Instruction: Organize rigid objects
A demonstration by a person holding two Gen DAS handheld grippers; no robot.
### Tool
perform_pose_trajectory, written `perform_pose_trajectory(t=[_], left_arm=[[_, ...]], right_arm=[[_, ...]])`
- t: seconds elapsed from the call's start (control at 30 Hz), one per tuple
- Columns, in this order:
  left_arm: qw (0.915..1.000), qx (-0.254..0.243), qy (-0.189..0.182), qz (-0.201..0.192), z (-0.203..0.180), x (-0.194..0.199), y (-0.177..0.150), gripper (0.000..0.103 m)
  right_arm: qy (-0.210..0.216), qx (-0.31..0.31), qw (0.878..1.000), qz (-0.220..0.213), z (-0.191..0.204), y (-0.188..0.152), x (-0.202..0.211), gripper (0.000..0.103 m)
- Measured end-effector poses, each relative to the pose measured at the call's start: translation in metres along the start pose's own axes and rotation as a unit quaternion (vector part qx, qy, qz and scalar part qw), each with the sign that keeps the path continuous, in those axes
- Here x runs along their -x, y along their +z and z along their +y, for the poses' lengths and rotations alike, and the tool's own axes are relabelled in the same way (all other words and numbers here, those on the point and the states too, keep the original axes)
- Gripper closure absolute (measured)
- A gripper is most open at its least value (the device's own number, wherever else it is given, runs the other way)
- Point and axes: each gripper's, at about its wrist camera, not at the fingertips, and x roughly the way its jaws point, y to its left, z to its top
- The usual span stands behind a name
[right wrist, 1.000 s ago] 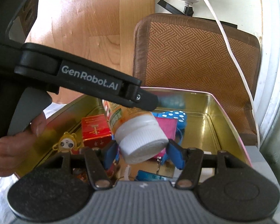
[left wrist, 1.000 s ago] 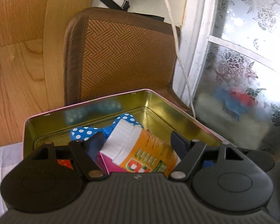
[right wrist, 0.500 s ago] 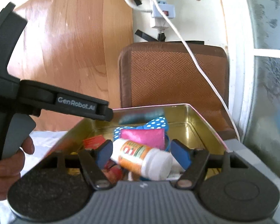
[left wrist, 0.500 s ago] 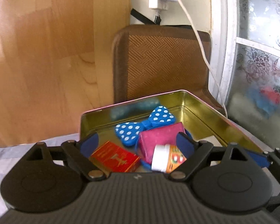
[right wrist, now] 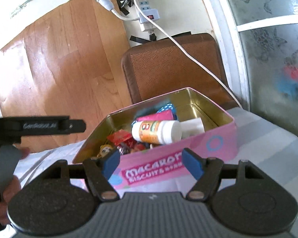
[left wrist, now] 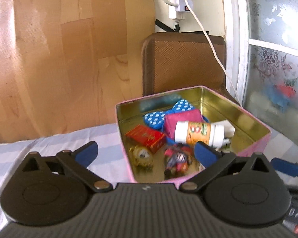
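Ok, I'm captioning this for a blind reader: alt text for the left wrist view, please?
A pink tin on a striped cloth holds an orange-labelled white bottle lying on its side among small toys and boxes. The left gripper, jaws opening and holding nothing, sits in front of it.

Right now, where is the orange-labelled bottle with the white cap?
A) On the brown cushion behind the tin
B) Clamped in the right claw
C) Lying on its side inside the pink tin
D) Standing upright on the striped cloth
C: the bottle lies on its side on top of the other items inside the pink tin, with neither claw touching it.
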Motion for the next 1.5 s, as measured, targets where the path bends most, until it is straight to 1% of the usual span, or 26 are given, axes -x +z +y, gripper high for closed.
perform_pose_trajectory(t=[0.1, 0.13, 0.17, 0.3, 0.37, 0.43, 0.5, 0.63, 0.87, 1.03, 1.17, 1.33, 1.5], left_arm=[[0.9999, 0.000, 0.008, 0.009, 0.003, 0.011, -0.012, 0.000], [0.9999, 0.001, 0.010, 0.011, 0.004, 0.015, -0.015, 0.000], [0.9999, 0.002, 0.011, 0.013, 0.005, 0.018, -0.019, 0.000], [0.9996, -0.002, 0.025, 0.011, 0.007, 0.030, -0.033, 0.000], [0.9993, -0.006, 0.035, 0.006, 0.007, 0.035, -0.039, 0.000], [0.9991, -0.007, 0.042, 0.004, 0.009, 0.039, -0.044, 0.000], [0.9991, -0.002, 0.040, 0.010, 0.011, 0.042, -0.050, 0.000], [0.9991, 0.008, 0.037, 0.022, 0.016, 0.049, -0.060, 0.000], [0.9982, -0.004, 0.052, 0.029, 0.019, 0.054, -0.074, 0.000], [0.9984, 0.003, 0.042, 0.037, 0.022, 0.055, -0.078, 0.000], [0.9978, 0.001, 0.052, 0.041, 0.021, 0.054, -0.079, 0.000], [0.9979, 0.008, 0.045, 0.047, 0.024, 0.054, -0.079, 0.000], [0.9977, 0.007, 0.052, 0.041, 0.024, 0.056, -0.078, 0.000]], right_arm=[[0.005, -0.005, 1.000, 0.005, 0.005, -0.003, 0.009, 0.031], [0.007, -0.006, 1.000, 0.006, 0.007, -0.003, 0.011, 0.029], [0.007, -0.006, 1.000, 0.005, 0.010, -0.004, 0.014, 0.024], [0.010, 0.000, 1.000, 0.000, 0.020, -0.006, 0.025, 0.017], [0.008, 0.003, 1.000, -0.002, 0.026, -0.008, 0.029, 0.006], [0.004, 0.004, 1.000, -0.003, 0.030, -0.010, 0.032, 0.006], [0.000, 0.003, 1.000, -0.002, 0.034, -0.014, 0.034, 0.000], [-0.009, 0.003, 1.000, 0.009, 0.038, -0.020, 0.033, 0.000], [-0.017, 0.011, 1.000, 0.019, 0.048, -0.027, 0.033, 0.000], [-0.025, 0.026, 0.999, 0.007, 0.055, -0.026, 0.037, 0.000], [-0.031, 0.029, 0.999, -0.005, 0.058, -0.024, 0.040, 0.000], [-0.034, 0.031, 0.999, -0.011, 0.061, -0.024, 0.040, 0.000], [-0.035, 0.033, 0.999, -0.015, 0.063, -0.023, 0.039, 0.000]])
